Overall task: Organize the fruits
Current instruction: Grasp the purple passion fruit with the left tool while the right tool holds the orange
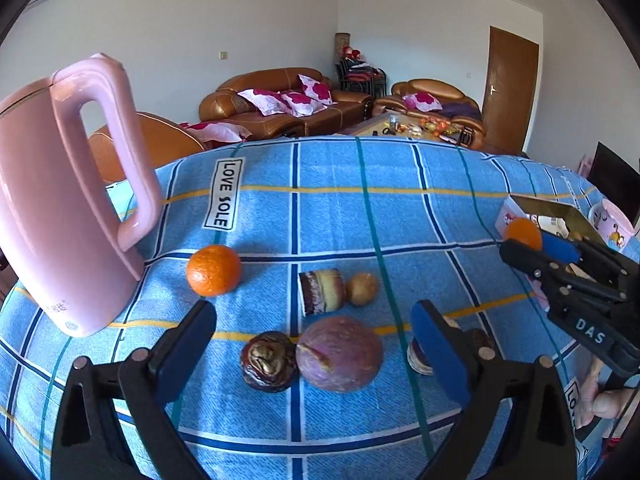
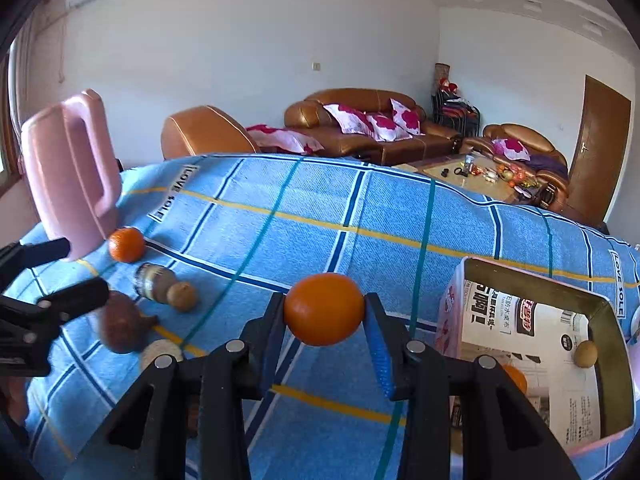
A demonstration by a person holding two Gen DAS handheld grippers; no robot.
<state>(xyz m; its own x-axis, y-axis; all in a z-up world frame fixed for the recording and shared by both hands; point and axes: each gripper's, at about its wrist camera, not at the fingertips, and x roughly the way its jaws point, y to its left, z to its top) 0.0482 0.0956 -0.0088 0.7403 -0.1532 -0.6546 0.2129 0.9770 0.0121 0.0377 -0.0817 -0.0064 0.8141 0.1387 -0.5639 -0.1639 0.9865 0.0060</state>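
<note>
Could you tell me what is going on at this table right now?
A person is sorting fruit on a table covered with a blue checked cloth, holding a gripper in each hand. The right gripper is clamped on an orange, next to an open cardboard box that already holds a couple of fruits. The left gripper hangs wide open over the remaining pieces, nearest a round purple fruit. Another orange lies beside a pink kettle.
</note>
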